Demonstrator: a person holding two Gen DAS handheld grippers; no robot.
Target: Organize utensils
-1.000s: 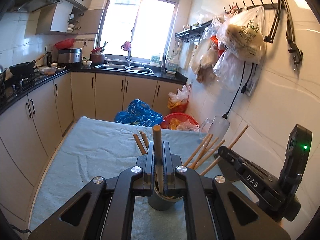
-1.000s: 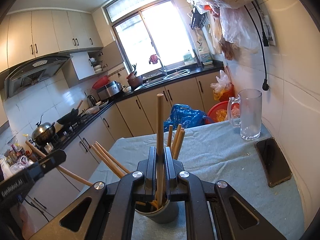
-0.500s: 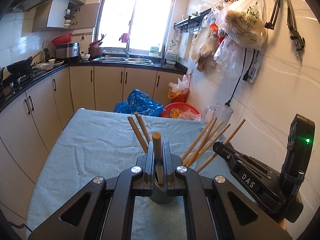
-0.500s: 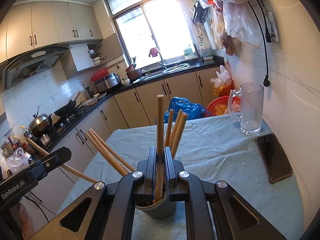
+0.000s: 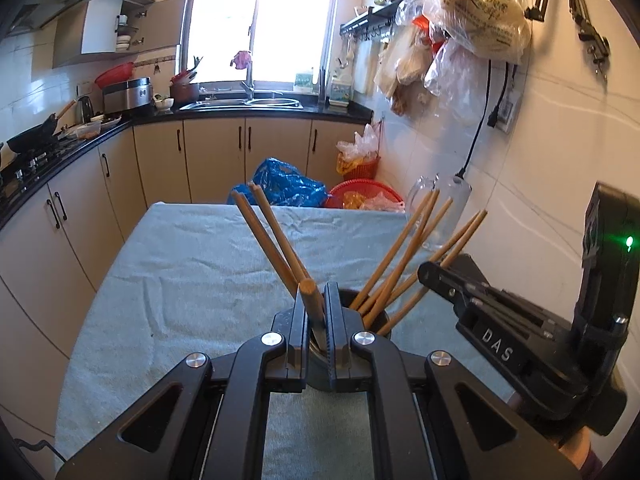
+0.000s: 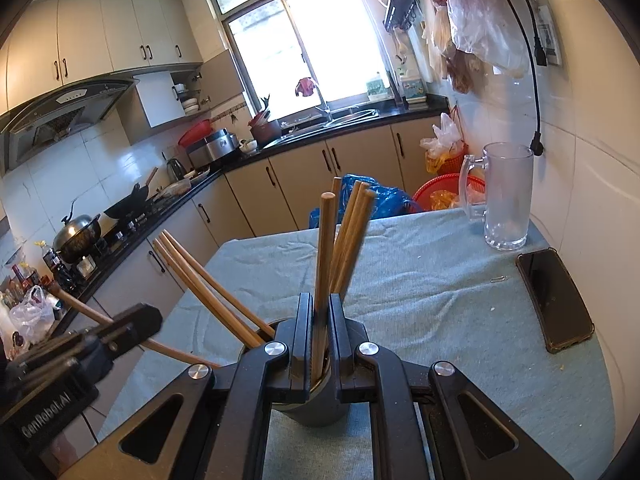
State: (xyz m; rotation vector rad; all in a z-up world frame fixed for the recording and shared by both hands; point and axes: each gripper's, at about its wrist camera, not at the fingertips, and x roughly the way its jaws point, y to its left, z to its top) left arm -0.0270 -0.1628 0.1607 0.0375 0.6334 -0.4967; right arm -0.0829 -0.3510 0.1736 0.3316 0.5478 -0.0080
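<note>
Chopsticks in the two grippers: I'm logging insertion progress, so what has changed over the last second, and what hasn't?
Both chopsticks have sunk deeper into the grey holder. The left gripper has lowered its chopstick until only a short stub shows above the fingers. The right gripper has lowered its chopstick less. Neither has let go. The loose chopsticks, glass mug and phone stayed put.

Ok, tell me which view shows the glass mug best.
The right wrist view. There the glass mug stands whole and unobstructed at the far right of the table, handle and rim clear, beyond the phone. In the left wrist view the mug is partly hidden behind chopsticks leaning from the holder.
</note>
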